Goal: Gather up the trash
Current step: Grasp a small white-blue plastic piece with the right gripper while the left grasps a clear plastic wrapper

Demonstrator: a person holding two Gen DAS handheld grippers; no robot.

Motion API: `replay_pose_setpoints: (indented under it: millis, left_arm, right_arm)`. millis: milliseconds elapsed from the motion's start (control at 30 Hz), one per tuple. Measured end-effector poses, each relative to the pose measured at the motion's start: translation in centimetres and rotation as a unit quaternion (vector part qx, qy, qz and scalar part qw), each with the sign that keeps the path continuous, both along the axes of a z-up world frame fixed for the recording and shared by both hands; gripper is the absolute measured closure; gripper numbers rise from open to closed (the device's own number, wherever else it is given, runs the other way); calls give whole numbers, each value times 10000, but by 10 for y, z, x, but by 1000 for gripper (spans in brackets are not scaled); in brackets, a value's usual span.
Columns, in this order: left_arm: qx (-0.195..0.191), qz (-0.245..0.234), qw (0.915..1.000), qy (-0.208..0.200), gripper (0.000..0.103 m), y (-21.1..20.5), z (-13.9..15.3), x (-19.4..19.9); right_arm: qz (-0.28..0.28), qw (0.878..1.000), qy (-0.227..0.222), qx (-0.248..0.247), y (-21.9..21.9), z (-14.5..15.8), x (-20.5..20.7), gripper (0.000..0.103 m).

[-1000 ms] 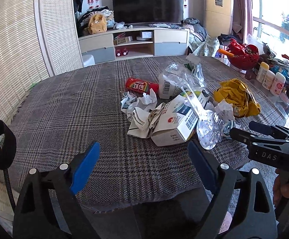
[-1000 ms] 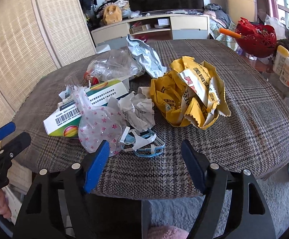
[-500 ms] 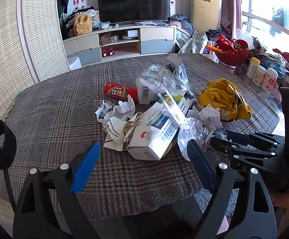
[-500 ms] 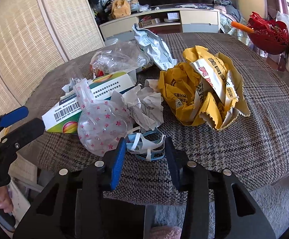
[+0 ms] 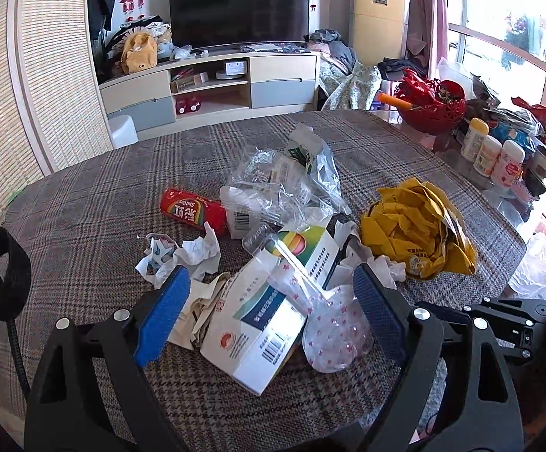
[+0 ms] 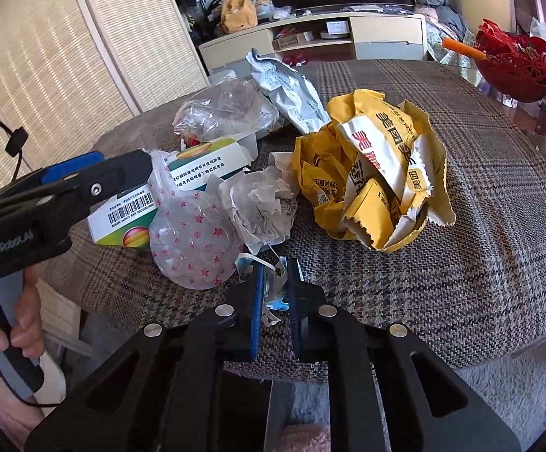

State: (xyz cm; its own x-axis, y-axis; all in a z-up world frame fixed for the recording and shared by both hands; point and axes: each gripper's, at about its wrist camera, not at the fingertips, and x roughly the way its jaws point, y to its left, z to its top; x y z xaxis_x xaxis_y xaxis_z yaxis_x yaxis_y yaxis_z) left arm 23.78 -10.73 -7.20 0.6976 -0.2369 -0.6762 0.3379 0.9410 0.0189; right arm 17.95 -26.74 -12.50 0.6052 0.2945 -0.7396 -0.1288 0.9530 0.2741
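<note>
Blue-and-white scrap, prob. a crumpled face mask (image 6: 273, 286), sits at the near edge of the table (image 6: 480, 263), right btwn the fingers of the right gripper (image 6: 274, 282). Its jaws are closing w/ the mask in the gap; pads look to be touching it already, though I can't be sure how firm the pinch is. Rest of the trash is just beyond and to the left: star-print plastic bag (image 6: 192, 248), crumpled paper (image 6: 261, 207), white carton (image 5: 269, 309), yellow wrapper (image 6: 371, 173) further right. Left gripper (image 5: 273, 316) is spread wide, nothing clamped, fingers straddling the carton and the star bag from the near side. Carton's long axis runs away from that gripper, slanting up-right toward the yellow wrapper, so the jaws face its long sides – good for a squeeze across the narrow width, I'd say. So left hand is nearer the carton, right hand owns the mask. No bin or trash bag in sight.
</note>
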Motion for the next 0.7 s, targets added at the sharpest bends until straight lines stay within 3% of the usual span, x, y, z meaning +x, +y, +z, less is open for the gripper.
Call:
replay_pose_setpoints:
  millis: [200,267,433,700]
  left_arm:
    - [-80,-47,9998,167,23,-4,-5,19]
    - [-192,-136,9994,249,44,-5,-6,21]
    - [-388,-363,9976,445,78,-6,-6,17]
    - [-502,-578,9965,333,91,-9,-2,3]
  right_arm:
    - [-67,10000,-51,14,-5,3,1,90]
    - [-68,10000,-30,5,-5,2,2,90]
    - [-111,9999,-37,16,-5,2,0,90]
    - [-156,9999,-43,8,-2,3,-9,90]
